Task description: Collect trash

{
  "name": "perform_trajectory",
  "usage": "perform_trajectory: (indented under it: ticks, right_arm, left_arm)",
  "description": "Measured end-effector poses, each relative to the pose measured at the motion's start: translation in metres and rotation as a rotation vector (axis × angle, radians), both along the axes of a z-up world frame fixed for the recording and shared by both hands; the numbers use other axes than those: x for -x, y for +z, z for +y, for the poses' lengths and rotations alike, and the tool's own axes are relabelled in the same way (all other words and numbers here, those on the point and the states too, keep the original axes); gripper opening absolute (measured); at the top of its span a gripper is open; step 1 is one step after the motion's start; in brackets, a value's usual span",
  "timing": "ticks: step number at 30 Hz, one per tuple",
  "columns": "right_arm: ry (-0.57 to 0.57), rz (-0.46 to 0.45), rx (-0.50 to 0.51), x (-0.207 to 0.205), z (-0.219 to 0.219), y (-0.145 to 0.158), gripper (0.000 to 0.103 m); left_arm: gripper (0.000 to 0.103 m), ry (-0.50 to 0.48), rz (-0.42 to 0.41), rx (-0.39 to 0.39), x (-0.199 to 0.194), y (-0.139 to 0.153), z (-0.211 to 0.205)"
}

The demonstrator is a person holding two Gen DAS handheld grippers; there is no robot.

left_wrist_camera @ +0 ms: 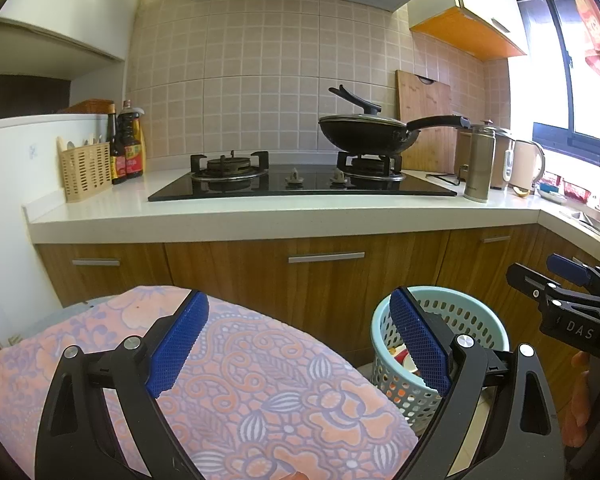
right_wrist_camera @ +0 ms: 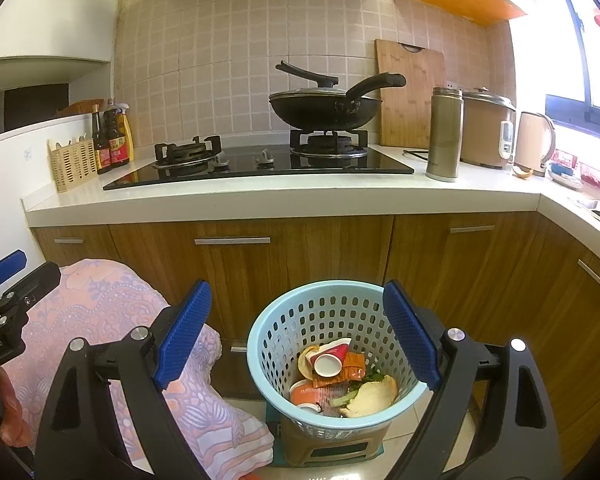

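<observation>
The right gripper (right_wrist_camera: 296, 340) hangs over the basket (right_wrist_camera: 260, 344) with its jaws wide apart and nothing between them. The basket sits on a small brown stool (right_wrist_camera: 332, 446) at 6 o'clock in the right wrist view, in front of the wooden cabinets (right_wrist_camera: 340, 256); I think the stool lifts it so that dropping is easier. Inside it lies the trash (right_wrist_camera: 340, 380): a red paper cup, an orange wrapper, some green leaves and a pale peel. So the task's things are already in the basket, and the open jaws fit with a release, in my judgement.

The left gripper (left_wrist_camera: 300, 348) is also open and empty. It points over the flowered cloth (left_wrist_camera: 260, 392), which covers something low at 7 o'clock in its view, with the basket at 4 o'clock behind its right finger.

On the counter (right_wrist_camera: 260, 200) at 12 o'clock stand a wok (right_wrist_camera: 324, 110) on the stove, a flask (right_wrist_camera: 444, 136) and a kettle (right_wrist_camera: 534, 142). A small orange piece (right_wrist_camera: 522, 171) lies beside the kettle at 2 o'clock; it may be more trash, but I cannot tell.
</observation>
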State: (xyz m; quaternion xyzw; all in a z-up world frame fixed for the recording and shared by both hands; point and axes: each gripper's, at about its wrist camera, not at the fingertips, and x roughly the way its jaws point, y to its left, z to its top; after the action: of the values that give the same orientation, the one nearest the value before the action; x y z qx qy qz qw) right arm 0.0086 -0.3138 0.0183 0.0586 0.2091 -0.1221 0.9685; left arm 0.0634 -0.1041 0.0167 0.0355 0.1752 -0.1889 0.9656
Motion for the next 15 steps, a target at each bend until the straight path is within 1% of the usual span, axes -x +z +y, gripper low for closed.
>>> perform_trajectory:
  ticks: [15]
  right_arm:
    - [0.000,0.011,-0.004,-0.0012,-0.0022,-0.0042,0.083]
  left_arm:
    - [0.089,0.011,-0.008,0.004,-0.0004,0.0044,0.0053]
